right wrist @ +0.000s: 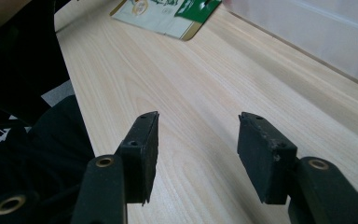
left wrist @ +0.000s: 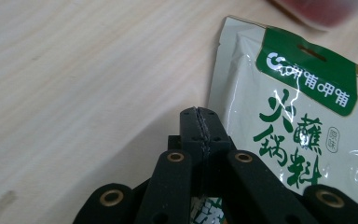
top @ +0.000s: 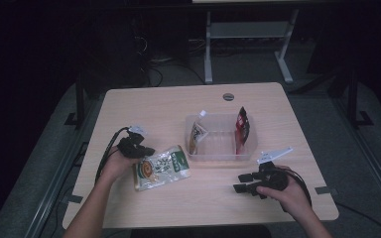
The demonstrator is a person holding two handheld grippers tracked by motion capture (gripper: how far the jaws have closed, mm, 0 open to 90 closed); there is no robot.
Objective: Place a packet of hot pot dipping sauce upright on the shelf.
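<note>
A pale sauce packet with a green header [top: 161, 167] [left wrist: 307, 116] lies at the front left of the wooden table [top: 149, 104]. My left gripper [top: 147, 150] [left wrist: 200, 116] is at its left edge, jaws pressed together on that edge, and the packet's near side looks slightly raised. My right gripper [top: 239, 182] [right wrist: 198, 135] rests low over the table's front right, open, with nothing between its fingers. The same packet [right wrist: 168, 11] shows far off in the right gripper view.
A clear plastic bin [top: 218, 157] [right wrist: 317, 32] stands mid-table, right of the packet. Inside it a beige pouch [top: 196, 135] leans at the left end and a red packet [top: 242, 124] at the right. A round grommet [top: 228, 96] sits near the far edge.
</note>
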